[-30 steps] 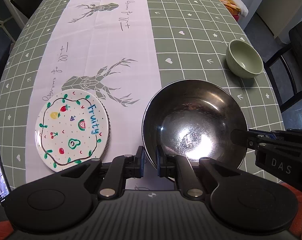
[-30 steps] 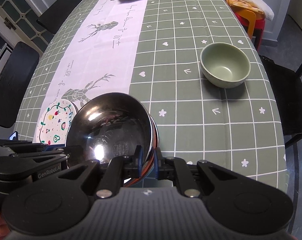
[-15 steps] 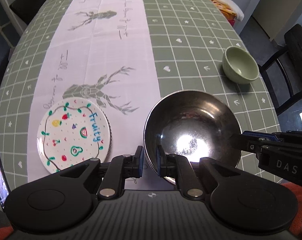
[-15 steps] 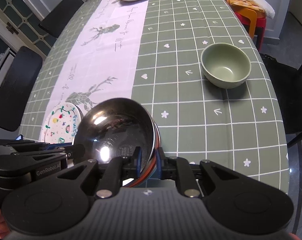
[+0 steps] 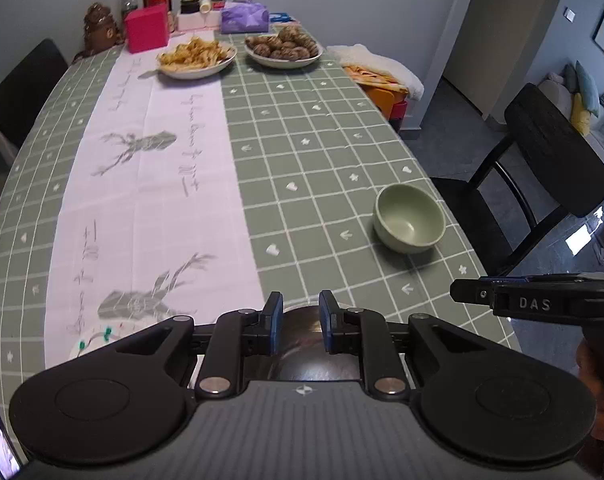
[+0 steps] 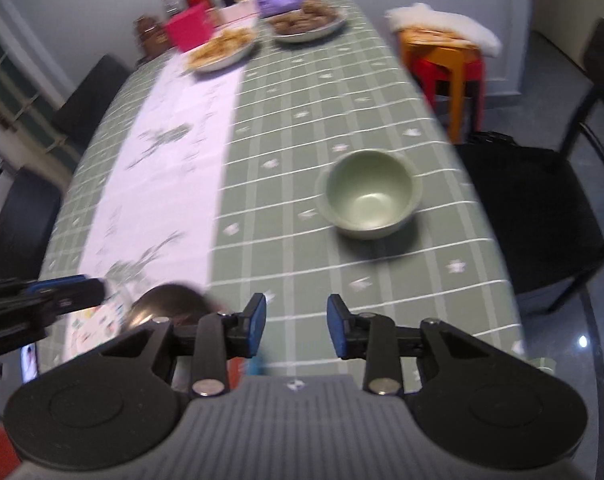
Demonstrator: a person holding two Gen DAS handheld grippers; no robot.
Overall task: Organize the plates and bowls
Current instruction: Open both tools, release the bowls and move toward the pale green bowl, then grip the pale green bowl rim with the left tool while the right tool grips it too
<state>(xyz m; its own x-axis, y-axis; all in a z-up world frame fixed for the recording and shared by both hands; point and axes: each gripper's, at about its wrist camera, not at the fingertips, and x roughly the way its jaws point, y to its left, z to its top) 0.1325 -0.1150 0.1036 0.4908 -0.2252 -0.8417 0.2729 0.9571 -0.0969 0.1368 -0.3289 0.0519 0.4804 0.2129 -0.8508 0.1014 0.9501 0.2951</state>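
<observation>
Both grippers are letting go of the steel bowl [image 5: 316, 344]; the left gripper [image 5: 300, 322] has its jaws narrow but opening, with the bowl's rim seen low between and behind them, no pad pressing on it; the right gripper [image 6: 296, 326] has its jaws opening wider, nothing but green bench [image 6: 382, 288] between them, the steel bowl lying off to their left. The green bowl [image 6: 369, 194] stands ahead of the right jaws, slightly to their right, well apart from them; it looks like the next piece to gather. To do this well, the right jaws should spread fully before nearing the rim, then straddle one wall; the left should lift clear without nudging the painted plate [image 5: 98, 342] beside its left jaw.
</observation>
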